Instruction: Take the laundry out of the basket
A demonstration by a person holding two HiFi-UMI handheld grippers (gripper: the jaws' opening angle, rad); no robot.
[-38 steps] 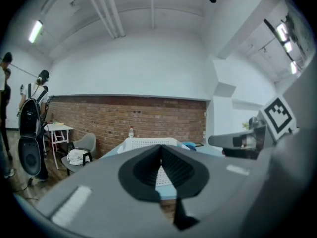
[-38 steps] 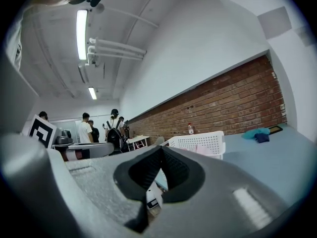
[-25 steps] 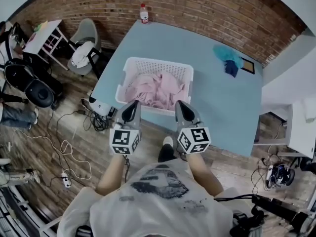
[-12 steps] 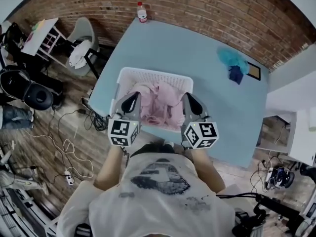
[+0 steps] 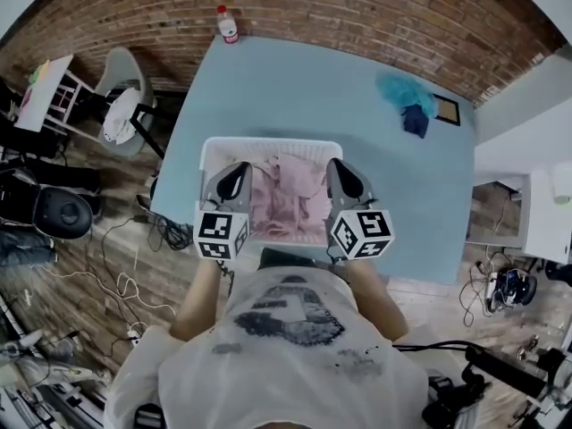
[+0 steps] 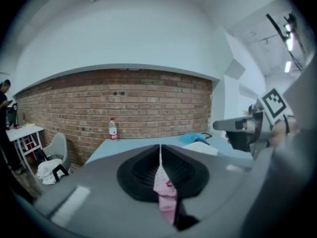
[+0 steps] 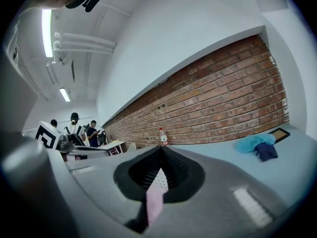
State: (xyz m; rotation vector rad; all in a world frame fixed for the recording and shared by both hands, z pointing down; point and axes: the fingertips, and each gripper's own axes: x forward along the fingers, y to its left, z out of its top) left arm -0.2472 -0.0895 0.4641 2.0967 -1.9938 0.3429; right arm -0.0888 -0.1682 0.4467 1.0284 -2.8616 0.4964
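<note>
White graphic T-shirt (image 5: 288, 329); grey, marker-cubed hand-held grippers (image 5: 236, 175) (image 5: 343, 172)

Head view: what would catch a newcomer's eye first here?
A white basket full of pink laundry sits at the near edge of a pale blue table, in the middle of the picture. The left gripper and right gripper, both shut, hang over its two sides. A red brick wall runs behind the table.
</note>
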